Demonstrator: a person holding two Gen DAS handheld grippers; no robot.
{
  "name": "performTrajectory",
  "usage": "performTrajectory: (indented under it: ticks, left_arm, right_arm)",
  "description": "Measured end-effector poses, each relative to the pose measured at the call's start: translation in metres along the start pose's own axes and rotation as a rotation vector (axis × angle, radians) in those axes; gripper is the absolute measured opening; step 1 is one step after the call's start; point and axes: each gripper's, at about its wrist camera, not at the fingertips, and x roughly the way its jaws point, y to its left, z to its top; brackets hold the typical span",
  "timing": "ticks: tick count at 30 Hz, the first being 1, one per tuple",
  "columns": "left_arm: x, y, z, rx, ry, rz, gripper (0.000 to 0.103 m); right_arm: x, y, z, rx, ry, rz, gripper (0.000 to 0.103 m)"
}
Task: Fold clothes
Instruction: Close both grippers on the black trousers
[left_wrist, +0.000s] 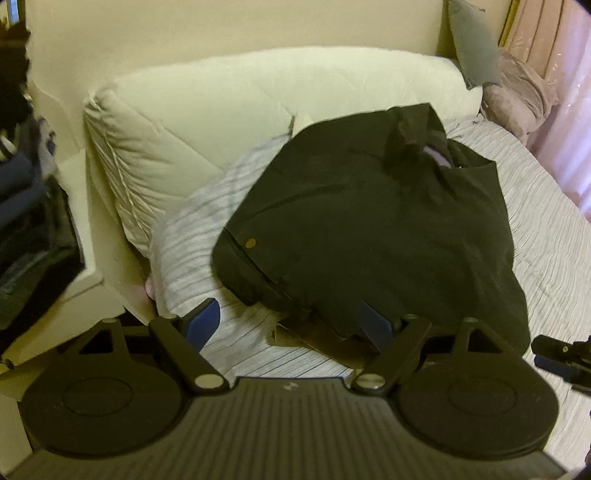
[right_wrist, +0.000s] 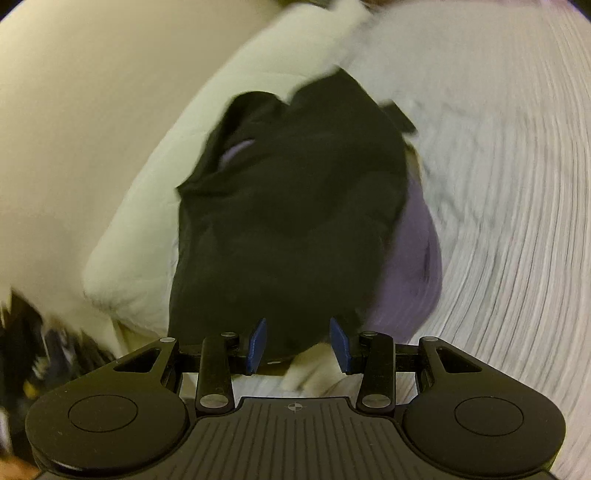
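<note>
A black garment (left_wrist: 369, 221) with a small brass button lies bunched on the striped bed sheet (left_wrist: 546, 236). A lavender cloth (right_wrist: 413, 258) shows under its edge and peeks out at its far end (left_wrist: 437, 153). My left gripper (left_wrist: 288, 325) is open wide at the garment's near edge, and its right pad (left_wrist: 375, 325) overlaps the black fabric. The right gripper (right_wrist: 299, 345) is open with a narrower gap, and the black garment (right_wrist: 288, 206) reaches down between its blue pads. This view is blurred by motion. In the left wrist view the right gripper (left_wrist: 561, 358) sits at the frame's right edge.
A folded cream duvet (left_wrist: 221, 110) lies against the wall behind the garment. A grey cushion (left_wrist: 472, 44) and a pinkish blanket (left_wrist: 517, 96) sit at the back right by a pink curtain. Dark clutter (left_wrist: 29, 221) stands off the bed on the left.
</note>
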Motion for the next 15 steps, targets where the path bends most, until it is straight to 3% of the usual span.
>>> performTrajectory:
  ticks: [6, 7, 8, 9, 15]
  left_arm:
    - [0.04, 0.013, 0.006, -0.076, 0.058, -0.032, 0.081]
    - [0.047, 0.016, 0.007, -0.093, 0.067, -0.04, 0.081]
    - [0.054, 0.019, 0.009, -0.111, 0.076, -0.048, 0.081]
    - [0.06, 0.021, 0.01, -0.13, 0.082, -0.057, 0.081]
    - [0.092, 0.042, 0.012, -0.284, 0.092, -0.127, 0.081]
  right_arm:
    - [0.016, -0.034, 0.016, 0.185, 0.014, 0.035, 0.042]
    - [0.019, -0.037, 0.018, 0.205, 0.012, 0.04, 0.054]
    - [0.022, -0.04, 0.019, 0.226, 0.007, 0.047, 0.088]
    - [0.025, -0.043, 0.02, 0.246, 0.002, 0.055, 0.097]
    - [0.046, -0.059, 0.026, 0.361, -0.023, 0.1, 0.098]
